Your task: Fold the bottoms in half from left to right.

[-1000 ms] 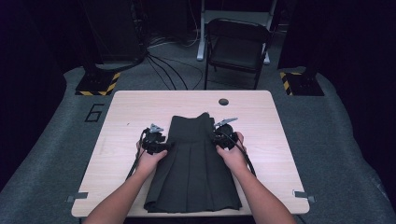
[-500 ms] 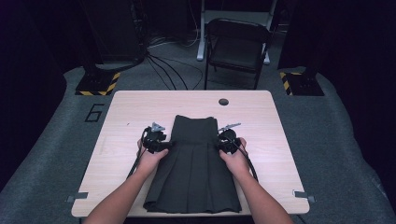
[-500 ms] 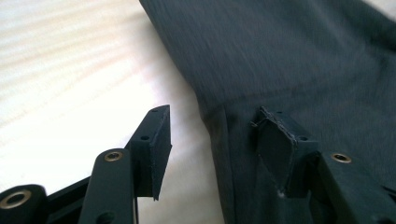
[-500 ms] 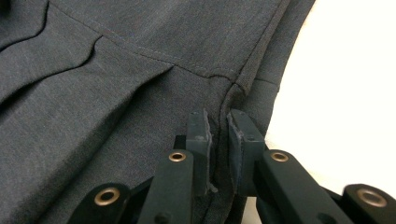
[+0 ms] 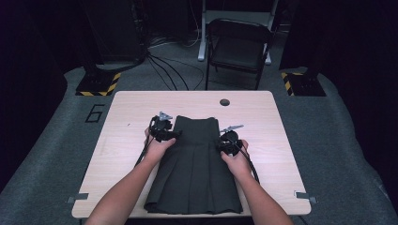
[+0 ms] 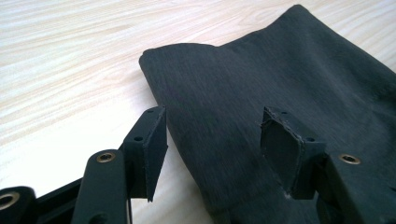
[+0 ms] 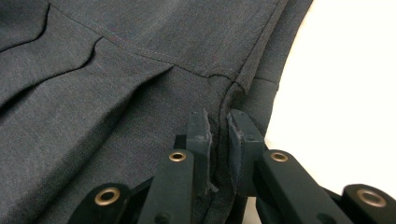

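A dark pleated skirt [image 5: 195, 166] is laid flat on the light wooden tabletop [image 5: 126, 112], its waistband turned away from the person and its hem near the tabletop's near edge. The skirt is flanked by the two hands, one at each side seam just below the waistband.

The left tool [image 5: 165, 133] is seen at the skirt's left edge near the waistband corner. In the left gripper view its jaws are parted widely, having just been opening; the folded edge of the cloth lies below and between them, and neither pad is pressed against it [image 6: 212, 140].

The right tool [image 5: 226, 145] is placed at the skirt's right edge, slightly nearer the person than the left one. In the right gripper view its jaws are brought almost together on the side seam, and a thin ridge of fabric is pinched between the pads [image 7: 219, 140].

A small round dark hole [image 5: 225, 102] is seen in the tabletop beyond the waistband. A folding chair [image 5: 239, 47] stands on the floor behind the tabletop.
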Motion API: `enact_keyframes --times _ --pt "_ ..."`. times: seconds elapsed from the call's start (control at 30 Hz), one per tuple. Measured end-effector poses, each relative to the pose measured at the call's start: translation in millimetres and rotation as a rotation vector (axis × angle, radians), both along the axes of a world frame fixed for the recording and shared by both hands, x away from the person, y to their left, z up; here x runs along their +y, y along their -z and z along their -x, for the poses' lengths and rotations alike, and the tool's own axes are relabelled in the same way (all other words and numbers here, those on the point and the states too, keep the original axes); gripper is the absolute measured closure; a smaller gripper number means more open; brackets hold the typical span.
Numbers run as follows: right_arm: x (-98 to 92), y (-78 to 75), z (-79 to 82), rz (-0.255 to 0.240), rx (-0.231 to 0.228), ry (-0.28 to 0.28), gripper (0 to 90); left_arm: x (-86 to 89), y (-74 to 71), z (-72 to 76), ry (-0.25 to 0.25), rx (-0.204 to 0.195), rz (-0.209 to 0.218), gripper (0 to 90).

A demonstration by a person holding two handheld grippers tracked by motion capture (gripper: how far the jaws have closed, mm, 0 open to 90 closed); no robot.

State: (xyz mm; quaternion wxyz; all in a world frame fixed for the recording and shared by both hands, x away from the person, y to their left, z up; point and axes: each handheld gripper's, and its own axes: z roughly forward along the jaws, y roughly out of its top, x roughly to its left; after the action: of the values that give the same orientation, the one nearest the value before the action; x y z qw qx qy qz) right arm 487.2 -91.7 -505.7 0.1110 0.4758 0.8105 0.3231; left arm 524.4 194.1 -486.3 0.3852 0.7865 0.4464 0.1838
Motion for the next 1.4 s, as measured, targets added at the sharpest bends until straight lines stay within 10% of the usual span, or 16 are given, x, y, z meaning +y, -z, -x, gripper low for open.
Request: enact_keyframes --times 1.4 --pt "5.1 0.0 4.4 0.052 -0.046 -0.016 79.4 -4.7 30.0 -52.7 -0.092 0.055 0.025 37.1"
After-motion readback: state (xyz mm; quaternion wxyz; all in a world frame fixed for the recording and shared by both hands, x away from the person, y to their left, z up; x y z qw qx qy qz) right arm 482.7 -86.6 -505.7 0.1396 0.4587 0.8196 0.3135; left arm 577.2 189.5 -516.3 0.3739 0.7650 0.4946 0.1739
